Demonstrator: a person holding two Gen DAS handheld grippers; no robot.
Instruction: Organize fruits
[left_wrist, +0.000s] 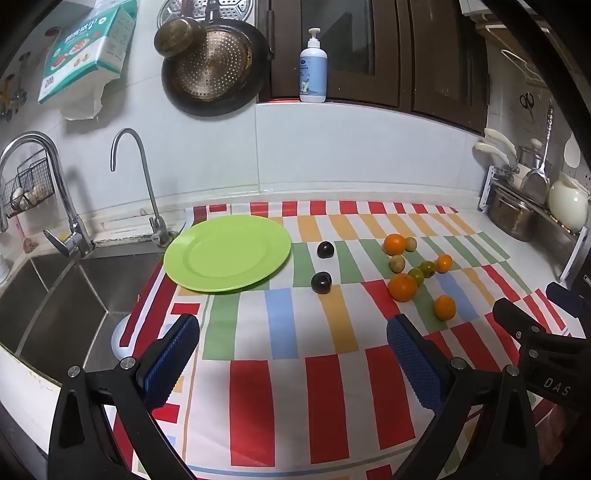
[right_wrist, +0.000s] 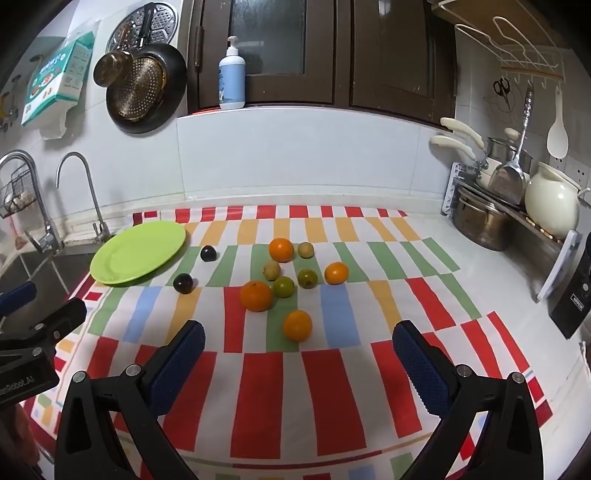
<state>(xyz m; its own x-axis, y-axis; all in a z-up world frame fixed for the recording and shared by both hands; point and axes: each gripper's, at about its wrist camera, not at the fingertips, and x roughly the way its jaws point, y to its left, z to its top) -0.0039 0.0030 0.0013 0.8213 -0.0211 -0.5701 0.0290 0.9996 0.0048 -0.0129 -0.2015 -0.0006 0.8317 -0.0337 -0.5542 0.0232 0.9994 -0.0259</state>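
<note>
An empty green plate (left_wrist: 227, 253) (right_wrist: 138, 256) lies at the back left of a striped cloth (left_wrist: 295, 387) (right_wrist: 314, 387). Two dark plums (left_wrist: 321, 282) (right_wrist: 183, 283) lie just right of it. Further right lie several oranges (left_wrist: 402, 287) (right_wrist: 256, 295), two green fruits (right_wrist: 283, 286) and two yellowish fruits (right_wrist: 272, 270). My left gripper (left_wrist: 293, 339) is open and empty above the cloth's front, in front of the plums. My right gripper (right_wrist: 297, 347) is open and empty, just in front of the nearest orange (right_wrist: 297, 325).
A steel sink (left_wrist: 55, 302) with two taps (left_wrist: 147, 192) lies left of the plate. A rack with pots and a cream jug (right_wrist: 550, 201) stands at the right. A soap bottle (right_wrist: 232, 75) stands on the back ledge. Pans hang on the wall.
</note>
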